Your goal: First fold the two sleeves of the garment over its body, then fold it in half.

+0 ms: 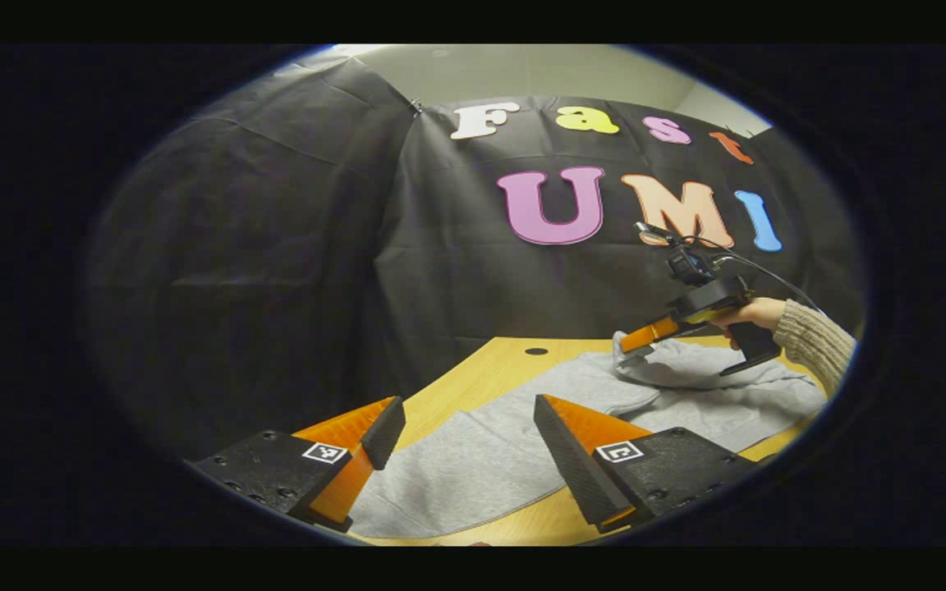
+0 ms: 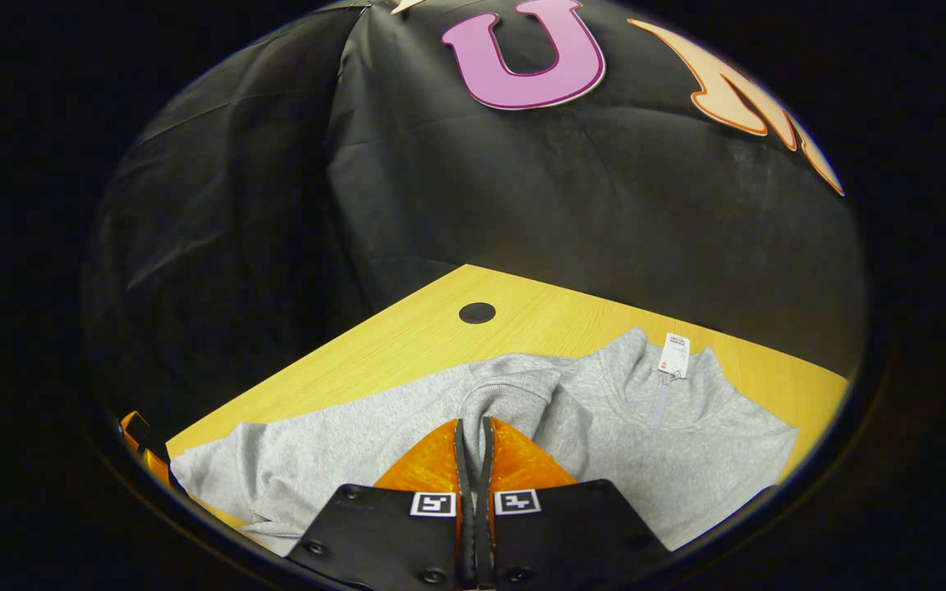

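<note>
The soft grey fleece garment (image 2: 342, 460) runs out of sight beneath the closed orange-and-black right gripper (image 2: 473, 427) and past the lower edge, while print on its small white paper tag (image 2: 673, 355) is too small to read.

Surface: wooden table (image 2: 407, 336), light yellow grain, set against the black cloth wall.
Hole: round dark cable hole (image 2: 477, 313) near the table's far edge.
On it: grey sweatshirt (image 2: 317, 460) spread flat, white tag (image 2: 673, 355) at its collar.
</note>
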